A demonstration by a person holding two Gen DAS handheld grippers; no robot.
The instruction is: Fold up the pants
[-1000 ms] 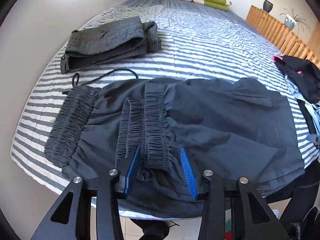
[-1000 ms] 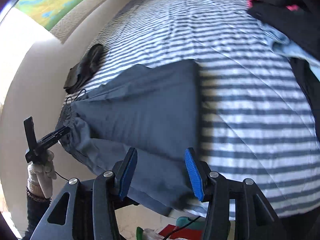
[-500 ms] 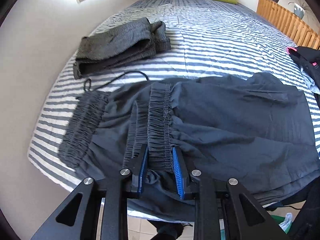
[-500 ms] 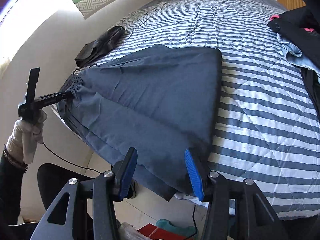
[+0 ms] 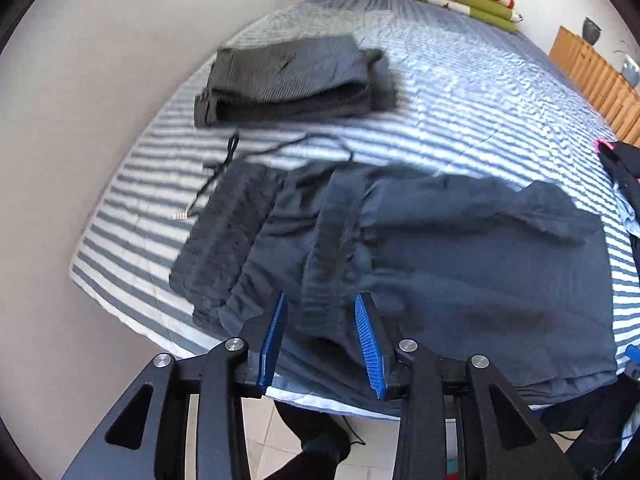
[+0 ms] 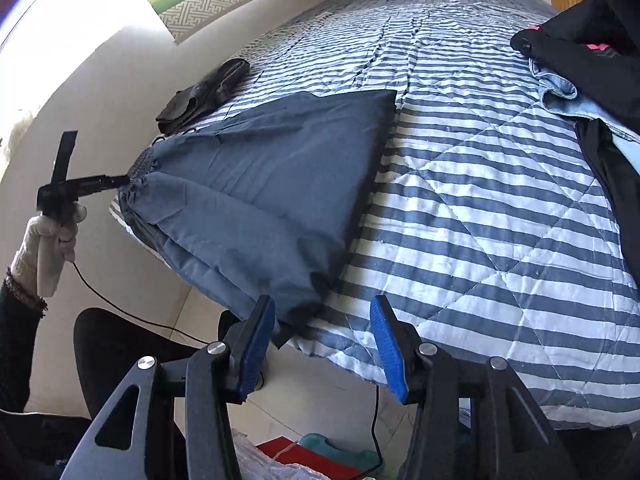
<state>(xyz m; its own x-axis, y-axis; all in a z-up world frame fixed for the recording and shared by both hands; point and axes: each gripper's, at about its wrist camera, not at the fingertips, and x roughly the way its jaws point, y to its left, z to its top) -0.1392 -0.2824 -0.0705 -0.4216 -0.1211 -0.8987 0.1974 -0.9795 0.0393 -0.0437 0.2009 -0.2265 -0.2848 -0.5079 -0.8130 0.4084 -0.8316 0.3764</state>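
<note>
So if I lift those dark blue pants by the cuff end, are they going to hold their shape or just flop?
Probably flop. The dark blue pants look like thin woven cloth: they wrinkle and drape over the bed edge. They likely feel light, since the layers lie flat. The gathered elastic cuff between the left gripper, whose jaws are opening, should give a bulkier, less slippery hold.

bright daylight | left view motion-blurred (right sharp) | fisheye-bent edges

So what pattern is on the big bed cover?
Blue-grey and white stripes on the quilted bed cover, clearest in the right wrist view.
</note>
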